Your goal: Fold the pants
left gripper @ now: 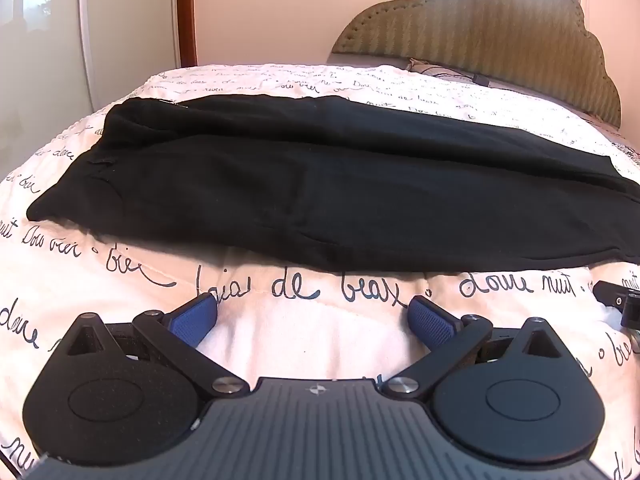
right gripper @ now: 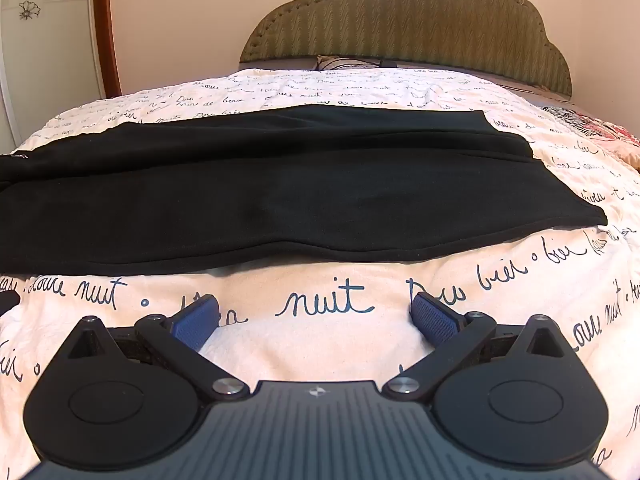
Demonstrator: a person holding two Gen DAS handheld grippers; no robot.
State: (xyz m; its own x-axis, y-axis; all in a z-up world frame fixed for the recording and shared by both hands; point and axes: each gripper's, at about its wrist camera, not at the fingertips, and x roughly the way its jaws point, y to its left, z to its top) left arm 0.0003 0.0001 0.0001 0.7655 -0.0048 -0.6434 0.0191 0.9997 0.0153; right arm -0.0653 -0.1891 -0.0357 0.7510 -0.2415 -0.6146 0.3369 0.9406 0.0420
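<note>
Black pants (left gripper: 320, 184) lie flat across a bed, one leg folded over the other. The waist end is at the left in the left wrist view; the leg hems are at the right in the right wrist view (right gripper: 300, 188). My left gripper (left gripper: 314, 316) is open and empty, a little short of the pants' near edge. My right gripper (right gripper: 316, 316) is open and empty, also just short of the near edge. A part of the right gripper (left gripper: 620, 300) shows at the right edge of the left wrist view.
The bed has a cream quilt (left gripper: 280, 344) with dark handwritten script, also seen in the right wrist view (right gripper: 328, 344). An olive padded headboard (right gripper: 400, 20) stands at the far side. A pillow and cable (left gripper: 448, 70) lie near it. Walls and a door frame (right gripper: 108, 28) are behind.
</note>
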